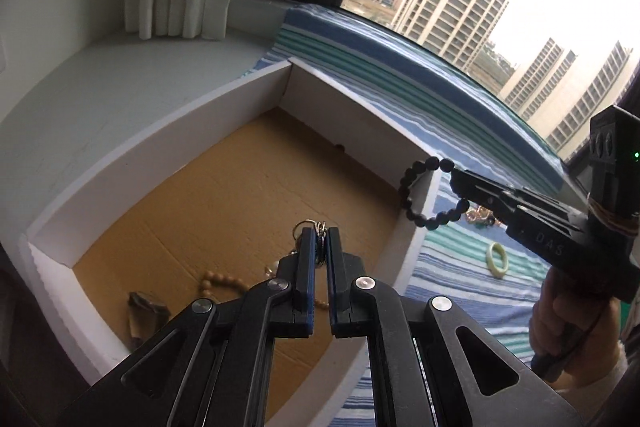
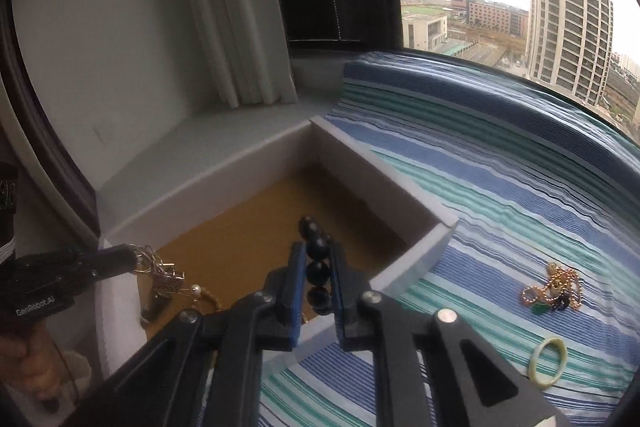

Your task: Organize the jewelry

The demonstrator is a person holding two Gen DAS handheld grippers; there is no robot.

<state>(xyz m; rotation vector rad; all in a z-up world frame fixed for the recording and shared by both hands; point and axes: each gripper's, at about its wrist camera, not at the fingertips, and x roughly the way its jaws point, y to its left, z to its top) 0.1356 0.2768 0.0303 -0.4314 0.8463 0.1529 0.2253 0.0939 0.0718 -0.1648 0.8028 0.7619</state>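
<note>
My left gripper [image 1: 320, 233] is shut on a silver chain piece [image 1: 316, 227] with rings, held above the white box [image 1: 160, 131] with its cardboard floor. From the right wrist view the left gripper [image 2: 134, 255] sits over the box's left wall, and the chain and its charms [image 2: 162, 277] dangle from it. My right gripper [image 2: 318, 247] is shut on a black bead bracelet [image 2: 318, 269] over the box's near side. The left wrist view shows the right gripper [image 1: 454, 177] at the box's right wall, with the bracelet [image 1: 416, 195] hanging as a loop.
A tan bead string [image 1: 224, 285] and a dark object [image 1: 146, 311] lie in the box. On the striped cloth [image 2: 480, 187] lie a tangle of gold jewelry [image 2: 554, 291] and a pale green bangle [image 2: 548, 357]. A curtain [image 2: 236, 27] and a window stand behind.
</note>
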